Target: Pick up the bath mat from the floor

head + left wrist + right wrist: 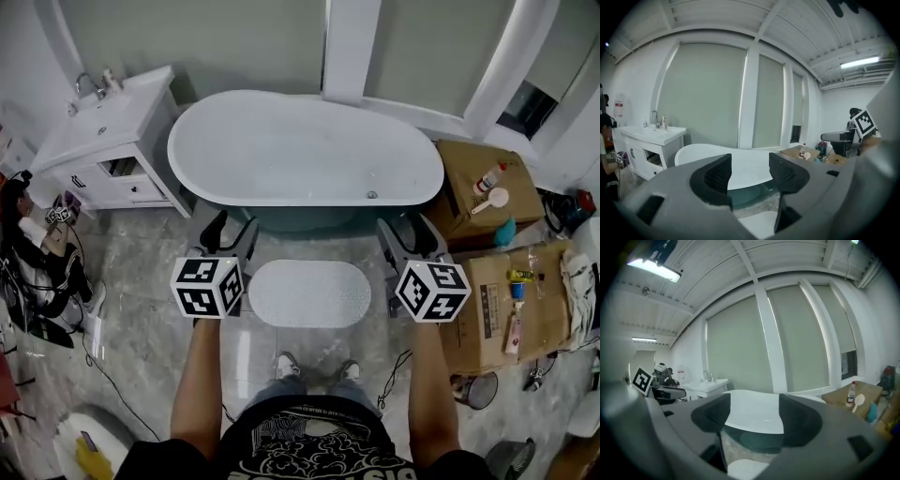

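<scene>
Closest to me, my shoes (286, 364) stand on the grey marbled floor (150, 272), toes toward the tub. Both forearms reach forward, one on each side of my body.

Item 1, task object: the bath mat (309, 292) is white, oval and textured. It lies flat on the floor just beyond my shoes and directly in front of the bathtub. Nothing is touching it.

Item 2, left claw (231, 232): it is held clear of the floor at the mat's left end. Its own view shows the jaws moderately apart with nothing between them. Only the tub rim, and a strip of mat lower down, appear through the gap. Its marker cube (207, 286) faces up at me.

Item 3, right claw (411, 234): it is held clear of the floor at the mat's right end. Its jaws are likewise parted to a middling width and empty, with the tub seen through the gap. Its marker cube (431, 290) also faces up.

Item 4, beyond the mat: a white freestanding bathtub (305, 150) lies crosswise, with its drain (372, 195) toward the right end.

Item 5, left of the tub: a white vanity (103, 141) carries a basin and a faucet (89, 86).

Item 6, right of the tub: cardboard boxes (469, 164) sit on the floor, and a bottle (489, 178) lies on the far one.

Item 7, behind the tub: shaded windows (708, 93) stand between white posts.
</scene>
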A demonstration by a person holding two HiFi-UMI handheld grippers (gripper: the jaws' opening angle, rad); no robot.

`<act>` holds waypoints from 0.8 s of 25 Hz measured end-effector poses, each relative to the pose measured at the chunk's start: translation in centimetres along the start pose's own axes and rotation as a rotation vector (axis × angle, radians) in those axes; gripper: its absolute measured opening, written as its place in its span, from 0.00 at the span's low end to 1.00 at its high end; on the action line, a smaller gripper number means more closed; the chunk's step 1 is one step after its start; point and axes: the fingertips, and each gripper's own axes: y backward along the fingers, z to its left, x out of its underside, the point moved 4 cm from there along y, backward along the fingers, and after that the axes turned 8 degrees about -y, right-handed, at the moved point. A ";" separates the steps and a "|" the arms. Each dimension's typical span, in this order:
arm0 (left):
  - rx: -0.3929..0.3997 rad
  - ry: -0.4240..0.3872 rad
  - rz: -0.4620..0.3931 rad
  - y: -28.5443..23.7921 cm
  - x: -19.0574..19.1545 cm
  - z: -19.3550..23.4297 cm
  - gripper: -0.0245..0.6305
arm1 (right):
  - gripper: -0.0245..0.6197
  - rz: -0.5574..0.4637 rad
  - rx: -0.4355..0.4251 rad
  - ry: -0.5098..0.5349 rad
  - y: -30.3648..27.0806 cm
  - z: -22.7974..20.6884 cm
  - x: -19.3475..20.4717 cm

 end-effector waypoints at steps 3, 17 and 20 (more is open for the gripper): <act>0.024 0.003 -0.001 -0.5 0.2 1.2 0.43 | 0.52 -0.006 0.038 0.003 0.0 0.4 0.0; 0.079 0.010 0.048 -2.7 3.2 2.7 0.43 | 0.52 0.052 0.115 0.010 -1.2 -0.9 3.3; 0.069 0.015 0.065 -2.7 4.3 2.2 0.43 | 0.52 0.075 0.111 0.001 -1.1 -1.8 4.6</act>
